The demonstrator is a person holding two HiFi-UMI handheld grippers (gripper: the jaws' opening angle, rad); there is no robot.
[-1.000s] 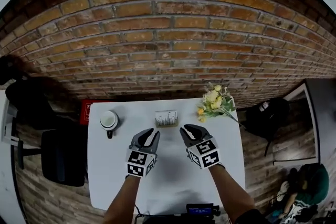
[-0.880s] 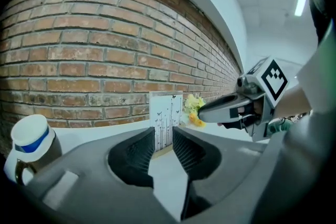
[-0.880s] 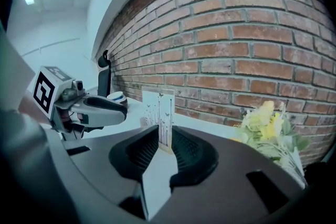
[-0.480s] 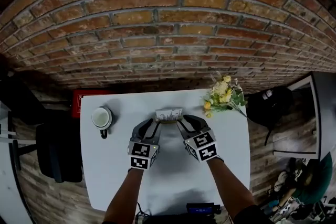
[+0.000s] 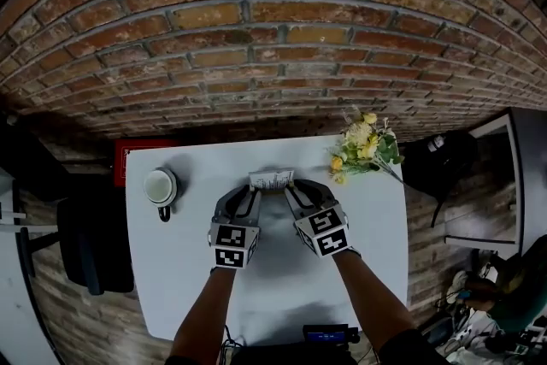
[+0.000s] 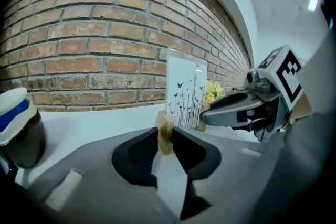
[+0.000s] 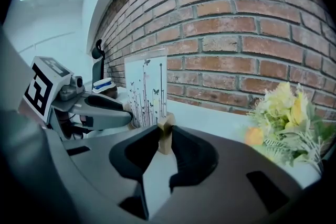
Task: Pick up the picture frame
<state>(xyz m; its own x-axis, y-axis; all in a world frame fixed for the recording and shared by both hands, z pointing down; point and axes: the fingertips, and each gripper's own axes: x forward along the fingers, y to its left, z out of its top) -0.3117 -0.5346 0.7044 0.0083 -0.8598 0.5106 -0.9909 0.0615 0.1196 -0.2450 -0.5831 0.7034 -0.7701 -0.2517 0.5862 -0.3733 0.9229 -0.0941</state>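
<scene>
Far out on the outer side of my left hand-held gripper (image 5: pixel 249 196) a mug (image 5: pixel 160 185) stands on the white bench (image 5: pixel 282 286), well apart from anything I'm doing. That hand-held gripper is narrowed onto the left foot block (image 6: pixel 165 131) of the picture frame (image 5: pixel 272 179), with both pads against the wood.

The frame stands upright just ahead of both sets of fingertips, spanning the gap between them. Its printed panel rises above the jaws, and a brick wall stands behind it.

The jaws of my right hand-held gripper (image 5: pixel 295 194) are closing with the right foot block (image 7: pixel 166 132) between them. The pads look to be touching it, though I doubt that side is fully clamped yet. Beyond its outer side lies a bunch of yellow flowers (image 5: pixel 363 145), near but not touching.

My worry is that I hold only two small blocks low down, with a tall panel above them:
- If I lift before the right side bites, that end would lag and the frame would twist or tip toward the wall.
- If one hand rises faster than the other, the panel could lever out of a block.
- If I swing wide to the right, I might brush the flowers.
</scene>
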